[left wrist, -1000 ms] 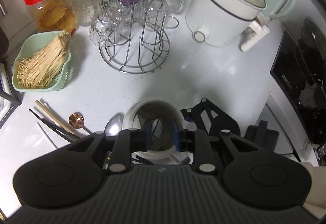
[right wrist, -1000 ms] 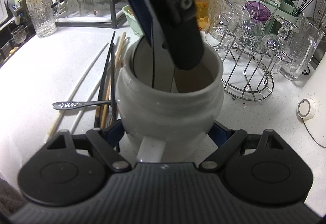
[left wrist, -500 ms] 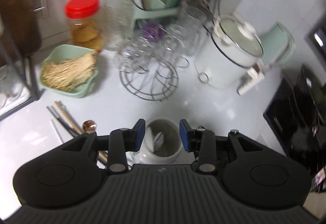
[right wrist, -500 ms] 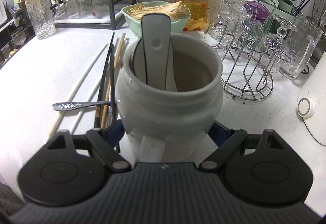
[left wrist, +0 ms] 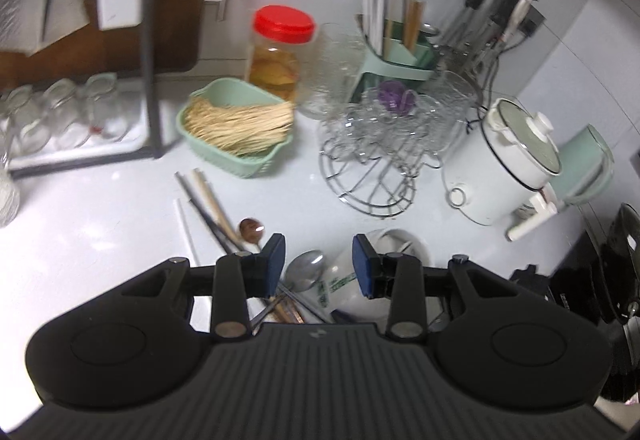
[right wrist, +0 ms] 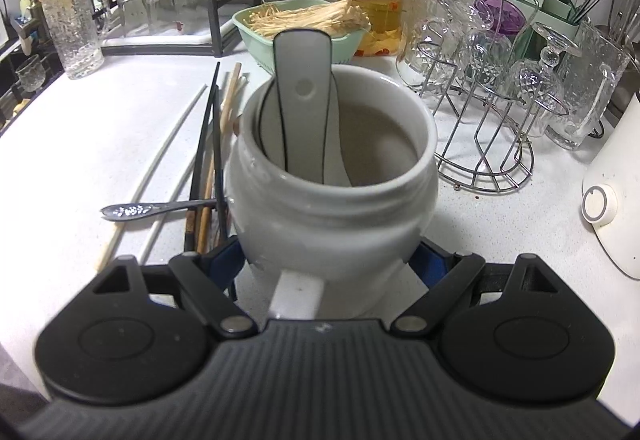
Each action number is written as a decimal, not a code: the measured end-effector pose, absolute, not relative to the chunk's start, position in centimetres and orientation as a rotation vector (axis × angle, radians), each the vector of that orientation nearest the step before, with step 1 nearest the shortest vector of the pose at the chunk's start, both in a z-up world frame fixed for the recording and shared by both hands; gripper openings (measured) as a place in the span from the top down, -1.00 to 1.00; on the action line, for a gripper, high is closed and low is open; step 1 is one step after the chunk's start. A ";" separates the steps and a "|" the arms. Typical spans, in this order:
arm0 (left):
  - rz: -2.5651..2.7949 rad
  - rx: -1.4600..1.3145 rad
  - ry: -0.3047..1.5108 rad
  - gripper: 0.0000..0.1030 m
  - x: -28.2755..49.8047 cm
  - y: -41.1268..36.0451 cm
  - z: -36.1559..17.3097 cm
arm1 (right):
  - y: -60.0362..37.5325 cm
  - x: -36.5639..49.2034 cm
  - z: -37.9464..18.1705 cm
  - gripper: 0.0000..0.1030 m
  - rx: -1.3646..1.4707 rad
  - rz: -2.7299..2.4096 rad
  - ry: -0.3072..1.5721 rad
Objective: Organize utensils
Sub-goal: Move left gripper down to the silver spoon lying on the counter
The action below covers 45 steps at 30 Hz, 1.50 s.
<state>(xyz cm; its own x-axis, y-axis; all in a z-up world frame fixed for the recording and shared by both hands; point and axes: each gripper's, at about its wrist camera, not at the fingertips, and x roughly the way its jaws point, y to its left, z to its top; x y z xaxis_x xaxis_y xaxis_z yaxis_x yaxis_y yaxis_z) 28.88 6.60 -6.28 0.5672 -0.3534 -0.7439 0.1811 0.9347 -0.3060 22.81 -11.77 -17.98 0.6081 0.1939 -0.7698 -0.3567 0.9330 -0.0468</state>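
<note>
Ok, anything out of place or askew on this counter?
Yes. Chopsticks and a metal spoon lie loose and crisscrossed on the countertop left of the white ceramic jar, which holds only one white spoon. Nothing looks spilled or broken.

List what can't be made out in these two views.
- Right wrist view: the white jar hides the spoon bowl inside it and the right gripper pads.
- Left wrist view: the left gripper body covers the chopsticks' near ends.
- Left wrist view: the jar's green print is too blurred to read.
</note>
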 end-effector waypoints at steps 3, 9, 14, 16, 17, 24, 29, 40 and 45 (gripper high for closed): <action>-0.292 -0.212 0.911 0.18 27.6 7.3 -7.5 | -12.0 22.7 -17.9 -0.75 -0.200 0.308 0.873; -0.297 -0.240 0.930 0.18 25.1 8.5 -10.5 | -12.7 22.3 -17.8 -0.75 -0.199 0.294 0.889; -0.293 -0.263 0.944 0.18 23.7 9.5 -12.3 | -12.8 21.9 -17.8 -0.75 -0.185 0.265 0.885; -0.293 -0.269 0.951 0.18 23.2 9.8 -12.9 | -12.8 21.8 -17.9 -0.75 -0.179 0.251 0.884; -0.294 -0.269 0.953 0.18 23.1 9.9 -13.2 | -12.8 21.7 -17.9 -0.75 -0.176 0.244 0.883; -0.317 -0.219 1.011 0.18 22.8 9.4 -15.3 | -12.7 21.3 -18.0 -0.75 -0.164 0.220 0.873; -0.332 -0.159 1.023 0.09 23.7 9.0 -16.2 | -12.6 21.1 -18.0 -0.75 -0.155 0.201 0.871; -0.503 0.092 0.973 -0.02 26.0 7.9 -18.5 | -12.3 20.3 -18.3 -0.75 -0.119 0.121 0.837; -0.583 0.236 0.950 -0.01 26.5 7.2 -19.8 | -12.0 20.1 -18.5 -0.75 -0.101 0.081 0.817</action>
<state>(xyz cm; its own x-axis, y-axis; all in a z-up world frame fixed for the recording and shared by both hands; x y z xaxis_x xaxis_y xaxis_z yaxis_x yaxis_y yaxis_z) 26.47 7.18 -19.77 0.4434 -0.3640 -0.8191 0.5651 0.8229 -0.0598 20.14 -11.98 -18.48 0.6818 0.0334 -0.7307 -0.1112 0.9921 -0.0585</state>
